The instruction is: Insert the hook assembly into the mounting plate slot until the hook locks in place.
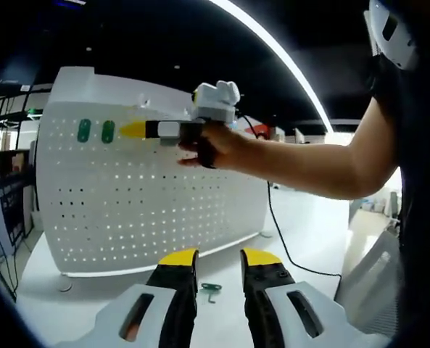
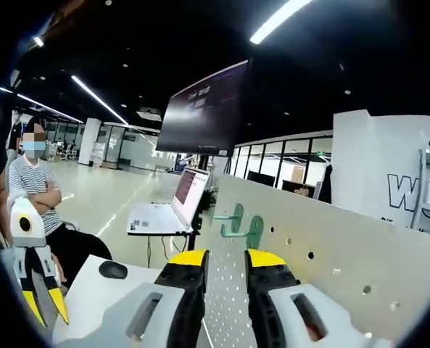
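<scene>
A white perforated mounting plate (image 1: 149,210) stands upright on a white table (image 1: 40,279). Two green hooks (image 1: 96,131) are set in its upper left rows. A loose green hook (image 1: 210,291) lies on the table, just beyond my left gripper (image 1: 220,257), which is open with nothing between its jaws. A person's hand holds my right gripper (image 1: 133,130) up against the plate, its yellow tips just right of the mounted hooks. In the right gripper view, my right gripper (image 2: 227,259) is open and empty, with the two green hooks (image 2: 245,223) ahead on the plate (image 2: 331,246).
A black cable (image 1: 280,232) runs over the table right of the plate. The left gripper (image 2: 44,308) hangs tips down at the left of the right gripper view. Behind it sits a person (image 2: 37,188), with a laptop (image 2: 167,210) and a mouse (image 2: 113,270) on tables.
</scene>
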Demonstrator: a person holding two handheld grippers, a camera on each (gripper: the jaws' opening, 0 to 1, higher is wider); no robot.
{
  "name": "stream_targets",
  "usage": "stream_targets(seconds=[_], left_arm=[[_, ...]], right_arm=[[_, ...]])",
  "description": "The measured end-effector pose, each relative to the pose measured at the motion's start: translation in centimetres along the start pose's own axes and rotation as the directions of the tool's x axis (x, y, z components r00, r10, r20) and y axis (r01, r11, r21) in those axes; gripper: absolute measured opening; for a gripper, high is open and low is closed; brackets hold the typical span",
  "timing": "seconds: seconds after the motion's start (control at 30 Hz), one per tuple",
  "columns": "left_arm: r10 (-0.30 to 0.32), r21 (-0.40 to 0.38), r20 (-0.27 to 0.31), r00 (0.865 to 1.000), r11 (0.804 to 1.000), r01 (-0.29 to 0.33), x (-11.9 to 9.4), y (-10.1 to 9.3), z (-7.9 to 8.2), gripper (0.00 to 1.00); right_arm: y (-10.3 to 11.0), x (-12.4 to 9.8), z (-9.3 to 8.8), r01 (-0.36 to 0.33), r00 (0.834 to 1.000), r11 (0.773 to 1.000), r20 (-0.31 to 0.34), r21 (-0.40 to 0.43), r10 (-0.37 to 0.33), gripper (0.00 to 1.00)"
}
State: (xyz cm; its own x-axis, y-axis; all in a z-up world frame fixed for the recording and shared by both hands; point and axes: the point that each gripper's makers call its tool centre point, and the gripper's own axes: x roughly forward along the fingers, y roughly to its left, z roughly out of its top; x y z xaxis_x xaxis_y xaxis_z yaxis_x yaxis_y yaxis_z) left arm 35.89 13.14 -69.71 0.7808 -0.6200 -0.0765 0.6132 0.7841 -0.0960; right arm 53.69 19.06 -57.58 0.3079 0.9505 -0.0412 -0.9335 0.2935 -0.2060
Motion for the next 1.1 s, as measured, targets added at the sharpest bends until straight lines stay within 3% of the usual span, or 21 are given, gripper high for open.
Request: stream_targets(seconds=[0.57, 1.1], left_arm=[[-0.004, 0.029, -0.040, 0.999, 1.000, 0.006, 0.5, -0.5, -0.7, 0.24], [0.000, 0.043, -0.073, 0.997, 0.999, 0.004, 0.4, -0.3, -1.2, 0.24]], right_arm=[[0.0, -7.0, -3.3, 0.082, 0.996, 0.995, -0.047, 0.060, -0.080, 0.21], [2.1, -14.1, -5.9, 0.180, 0.982, 0.976, -0.072, 0.122, -0.172, 0.21]])
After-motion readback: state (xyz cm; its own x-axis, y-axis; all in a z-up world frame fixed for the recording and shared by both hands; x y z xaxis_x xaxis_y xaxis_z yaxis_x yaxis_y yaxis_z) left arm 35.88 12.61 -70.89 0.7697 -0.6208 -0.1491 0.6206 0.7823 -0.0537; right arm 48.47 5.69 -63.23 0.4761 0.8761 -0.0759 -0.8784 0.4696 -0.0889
